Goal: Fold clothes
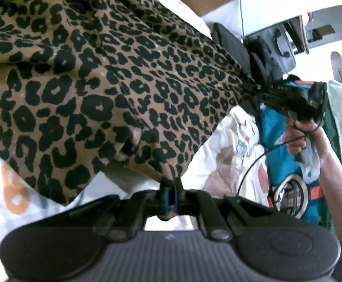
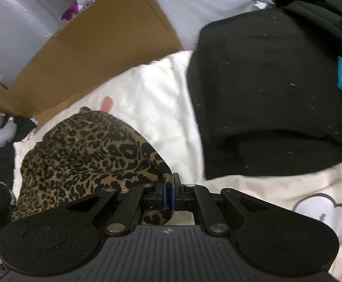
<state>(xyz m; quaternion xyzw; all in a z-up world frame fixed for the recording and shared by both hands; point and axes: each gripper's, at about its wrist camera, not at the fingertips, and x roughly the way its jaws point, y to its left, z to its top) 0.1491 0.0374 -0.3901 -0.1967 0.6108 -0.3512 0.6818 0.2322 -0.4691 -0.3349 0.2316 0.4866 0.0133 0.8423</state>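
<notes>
Both hand-held grippers, left (image 1: pixel 169 183) and right (image 2: pixel 168 188), pinch the leopard garment (image 1: pixel 100 70) taut above the bed (image 2: pixel 147 108). Folding is under way; next, lay it flat near the black pile (image 2: pixel 265 94).

A home bedroom: printed bedsheet (image 2: pixel 152 108), piled clothes (image 2: pixel 276 94), cardboard box (image 2: pixel 95 47).

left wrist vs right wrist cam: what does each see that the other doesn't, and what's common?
Left wrist only: the right gripper from outside, pinching a corner of the leopard-print garment, the hand holding it, and a teal printed cloth.

Right wrist only: a folded black garment and a cardboard box.

Both: the leopard-print garment, each camera's own gripper shut on its edge (left gripper), and the white bedding under it.
</notes>
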